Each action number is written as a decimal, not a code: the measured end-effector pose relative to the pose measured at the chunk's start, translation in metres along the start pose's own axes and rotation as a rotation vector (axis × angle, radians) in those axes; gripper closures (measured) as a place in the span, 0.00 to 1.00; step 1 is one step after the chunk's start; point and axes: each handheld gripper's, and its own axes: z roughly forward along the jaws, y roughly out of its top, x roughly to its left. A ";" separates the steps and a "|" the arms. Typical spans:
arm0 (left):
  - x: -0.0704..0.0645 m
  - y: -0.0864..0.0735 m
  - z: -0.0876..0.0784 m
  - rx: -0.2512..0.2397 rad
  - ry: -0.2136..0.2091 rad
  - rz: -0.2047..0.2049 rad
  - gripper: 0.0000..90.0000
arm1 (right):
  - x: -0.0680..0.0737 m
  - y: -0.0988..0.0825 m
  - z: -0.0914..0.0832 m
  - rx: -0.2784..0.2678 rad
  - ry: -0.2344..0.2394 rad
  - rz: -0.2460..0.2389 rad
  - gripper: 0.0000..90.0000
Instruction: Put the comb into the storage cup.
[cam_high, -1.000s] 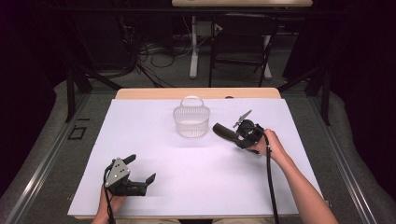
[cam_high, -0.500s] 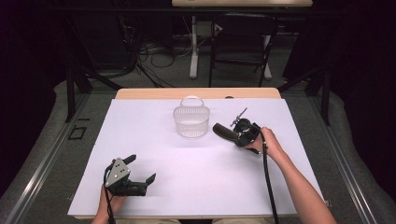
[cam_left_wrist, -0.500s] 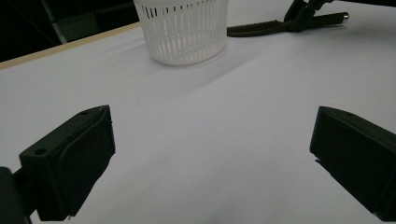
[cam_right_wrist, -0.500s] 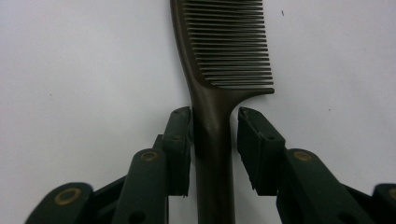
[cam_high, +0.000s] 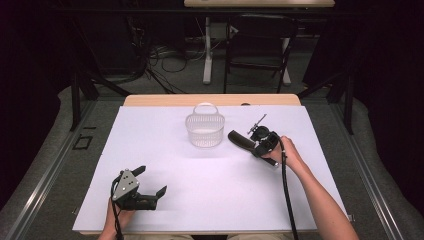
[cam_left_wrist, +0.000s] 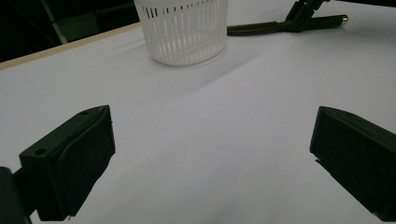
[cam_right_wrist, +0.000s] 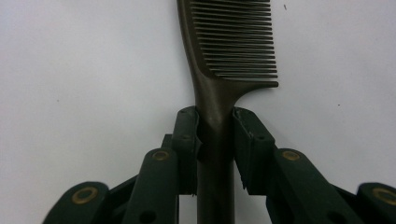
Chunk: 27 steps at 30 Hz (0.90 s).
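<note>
1. Comb: the dark brown plastic comb (cam_right_wrist: 224, 70) lies on the white table sheet (cam_high: 210, 185), handle between the right gripper's (cam_right_wrist: 215, 135) closing jaws, pads touching both sides.
2. Left gripper (cam_left_wrist: 205, 154): jaws wide apart, holding nothing.

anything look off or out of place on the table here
Nothing stands out. The white slotted plastic basket stands upright on the white table cover, with no spill or damage visible. The right gripper has just been closing on the handle of the dark plastic comb. The left gripper rests open, holding nothing.
</note>
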 end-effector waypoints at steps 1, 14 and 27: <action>0.000 0.000 0.000 0.001 -0.001 0.000 0.00 | -0.001 0.000 -0.001 0.001 -0.001 -0.007 0.80; 0.000 0.000 0.000 0.001 0.001 0.000 0.00 | 0.000 -0.008 -0.012 -0.100 -0.007 0.020 0.81; 0.000 0.000 0.000 0.002 0.001 -0.001 0.00 | -0.001 -0.021 -0.025 -0.231 0.024 0.070 0.81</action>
